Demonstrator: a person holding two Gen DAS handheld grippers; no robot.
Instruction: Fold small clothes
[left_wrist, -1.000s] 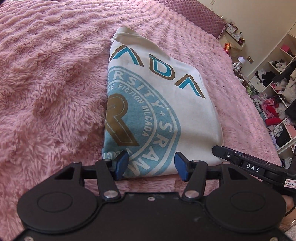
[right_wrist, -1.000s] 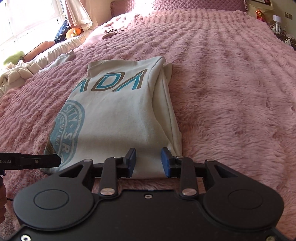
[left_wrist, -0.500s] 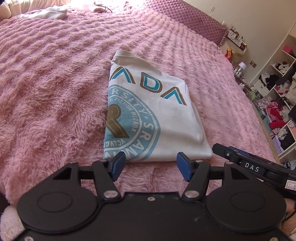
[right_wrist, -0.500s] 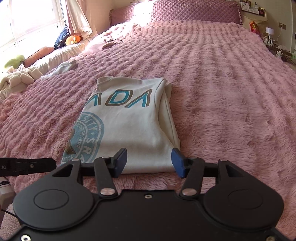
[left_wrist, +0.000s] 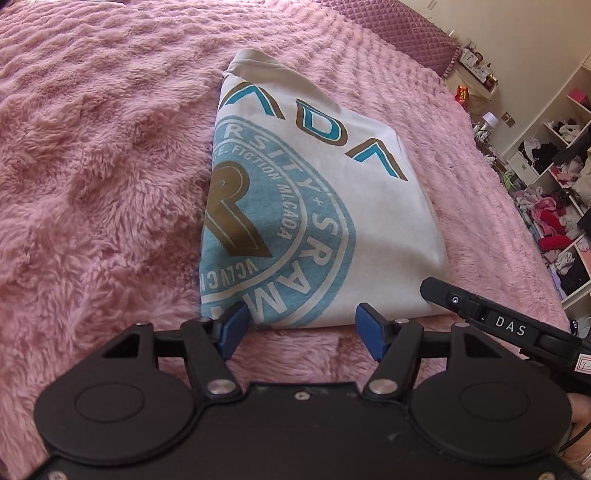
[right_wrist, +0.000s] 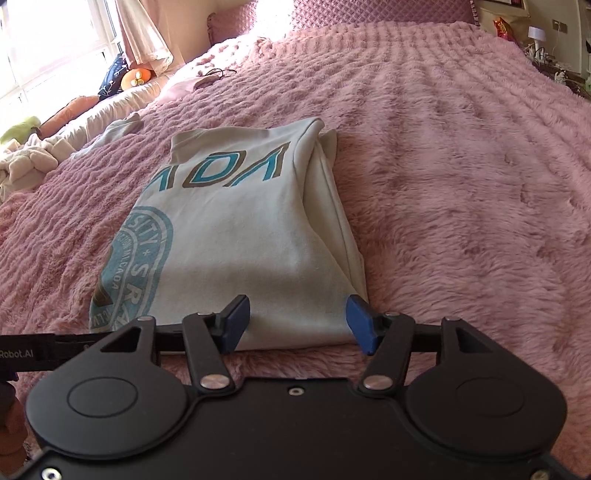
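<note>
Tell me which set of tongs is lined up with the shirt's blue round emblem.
The left tongs: they open at the folded shirt edge where the emblem sits. The right tongs face plain white cloth.

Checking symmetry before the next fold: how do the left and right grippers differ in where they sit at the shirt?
The left gripper faces the shirt's printed blue-seal corner; the right gripper faces the plain corner with the layered side edge. Both are open, jaws wide, at the near hem on the pink blanket, gripping nothing.
</note>
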